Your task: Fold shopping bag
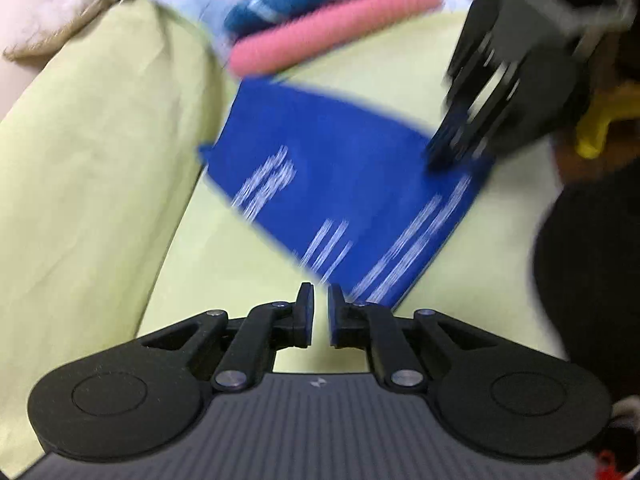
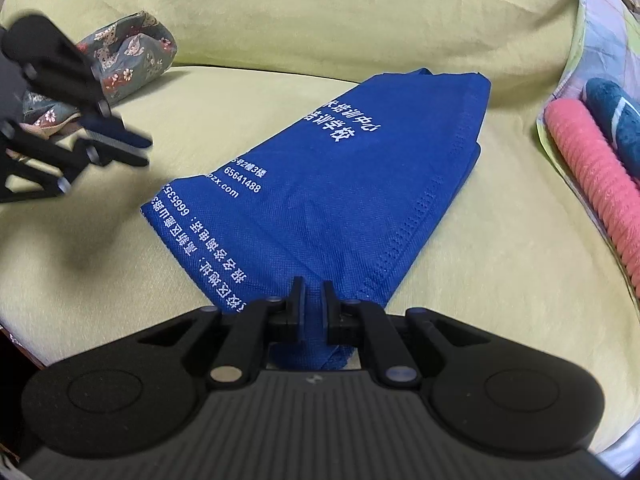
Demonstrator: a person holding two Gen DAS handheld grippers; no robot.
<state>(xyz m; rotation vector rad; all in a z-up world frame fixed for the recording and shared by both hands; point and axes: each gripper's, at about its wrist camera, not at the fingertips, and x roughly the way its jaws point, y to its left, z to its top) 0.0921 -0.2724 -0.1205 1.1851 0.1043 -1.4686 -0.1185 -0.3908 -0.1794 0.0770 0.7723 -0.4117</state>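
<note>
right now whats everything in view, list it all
shopping bag: one, blue with white print, folded on the sofa seat
sofa cover: one, yellow-green, over seat and back
floral pouch: one, grey-green, far left of the seat against the back
rolled cloth: one, pink ribbed, right edge
towel: one, teal with pale stripes, beside the pink roll
left gripper: black, nothing between its pads, off the bag
right gripper: black, shut on the bag's near end
</note>
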